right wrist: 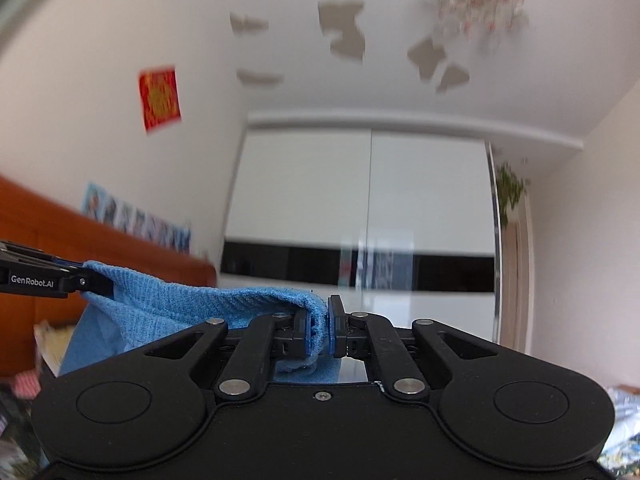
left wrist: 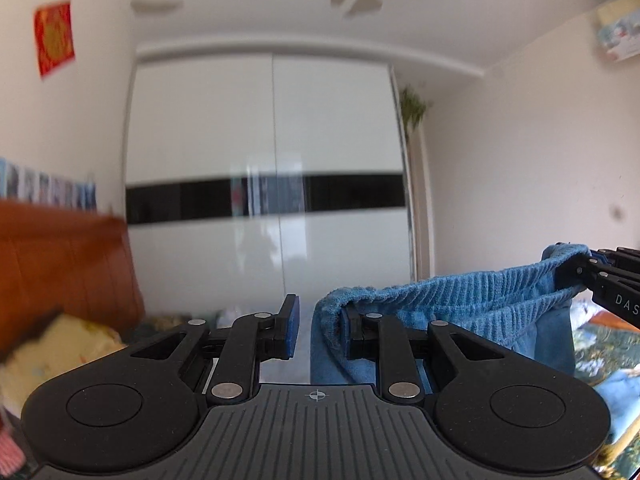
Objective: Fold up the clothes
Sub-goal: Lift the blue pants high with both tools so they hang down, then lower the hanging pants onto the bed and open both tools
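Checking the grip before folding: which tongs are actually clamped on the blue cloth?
The right tongs: their pads squeeze the blue cloth between them. The left tongs stand open, with the cloth only draped over one finger.

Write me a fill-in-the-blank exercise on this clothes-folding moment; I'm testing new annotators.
1. The garment stretched between both tools is coloured ___.
2. The right hand-held gripper is ___ on the garment's edge.
3. The left hand-held gripper is ___, with the garment hooked over one finger.
4. The white wardrobe has a ___ band across its doors.

Missing words: blue; shut; open; black
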